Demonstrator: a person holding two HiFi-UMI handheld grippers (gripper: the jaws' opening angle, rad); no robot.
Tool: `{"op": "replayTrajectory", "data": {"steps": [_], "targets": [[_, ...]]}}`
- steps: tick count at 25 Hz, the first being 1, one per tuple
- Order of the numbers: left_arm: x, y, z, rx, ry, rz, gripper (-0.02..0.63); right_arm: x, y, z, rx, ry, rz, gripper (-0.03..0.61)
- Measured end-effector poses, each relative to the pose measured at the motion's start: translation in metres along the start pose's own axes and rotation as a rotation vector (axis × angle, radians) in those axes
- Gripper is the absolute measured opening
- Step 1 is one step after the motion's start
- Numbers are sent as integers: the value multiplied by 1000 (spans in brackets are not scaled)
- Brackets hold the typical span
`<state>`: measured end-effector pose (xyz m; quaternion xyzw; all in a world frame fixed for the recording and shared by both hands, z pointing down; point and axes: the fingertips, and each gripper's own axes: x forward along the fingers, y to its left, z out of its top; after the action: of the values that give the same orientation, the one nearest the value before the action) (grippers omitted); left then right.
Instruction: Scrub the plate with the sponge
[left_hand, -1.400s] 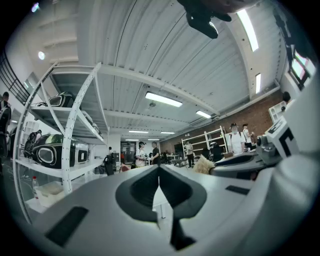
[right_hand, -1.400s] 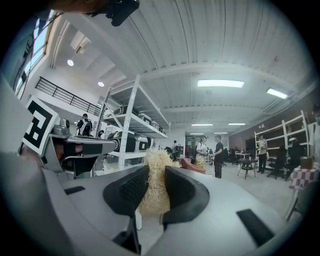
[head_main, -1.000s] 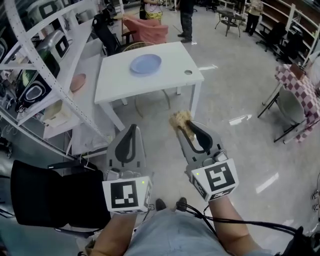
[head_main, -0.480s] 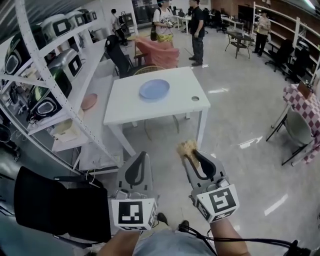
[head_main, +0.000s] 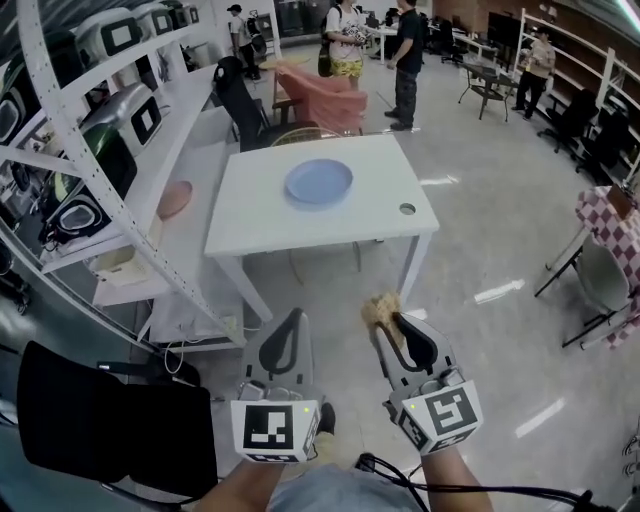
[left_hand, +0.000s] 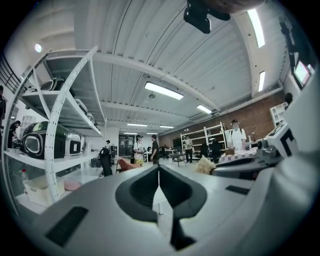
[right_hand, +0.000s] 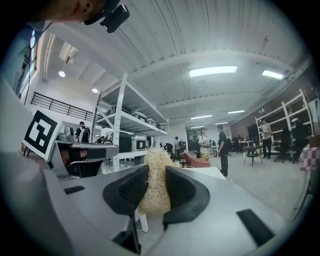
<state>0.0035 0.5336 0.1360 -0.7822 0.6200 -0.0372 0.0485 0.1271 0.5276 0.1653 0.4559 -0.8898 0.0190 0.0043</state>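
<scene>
A pale blue plate (head_main: 318, 182) lies on the white table (head_main: 250, 220) ahead, well beyond both grippers. My right gripper (head_main: 392, 318) is shut on a straw-coloured fibrous sponge (head_main: 380, 311), which sticks out past its jaw tips; in the right gripper view the sponge (right_hand: 156, 182) is pinched between the two dark pads. My left gripper (head_main: 297, 318) is held beside it over the floor, jaws together with nothing between them, as the left gripper view (left_hand: 158, 172) shows. Both grippers are held low, short of the table.
A white shelf rack (head_main: 95, 150) with rice cookers runs along the left. A black chair (head_main: 110, 420) sits at lower left. Behind the table stand a dark chair (head_main: 235, 95) and a pink armchair (head_main: 320, 95). People (head_main: 405, 55) stand at the back. A checked-cloth table (head_main: 610, 230) is at right.
The view has moved closer to the table, so the plate sits lower and larger in the head view. Both grippers keep their pose, the right still holding the sponge.
</scene>
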Motion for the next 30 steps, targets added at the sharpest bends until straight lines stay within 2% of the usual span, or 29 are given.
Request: {"op": "replayTrajectory", "data": {"steps": [8,16,22,30], "targets": [[75,72,-3,-31,-15,-14,15,107,-4,14,-37,4,5,109],[120,125,4,-41,-65,-20,15,173,-6,33,-79,-30,-10,109],[146,138,0,-51,-78,-40,15,198,-14,39,-104,-39,-23,109],[194,132,-32,-64,3,-73,15,223,-56,19,-75,4,-62,109]]}}
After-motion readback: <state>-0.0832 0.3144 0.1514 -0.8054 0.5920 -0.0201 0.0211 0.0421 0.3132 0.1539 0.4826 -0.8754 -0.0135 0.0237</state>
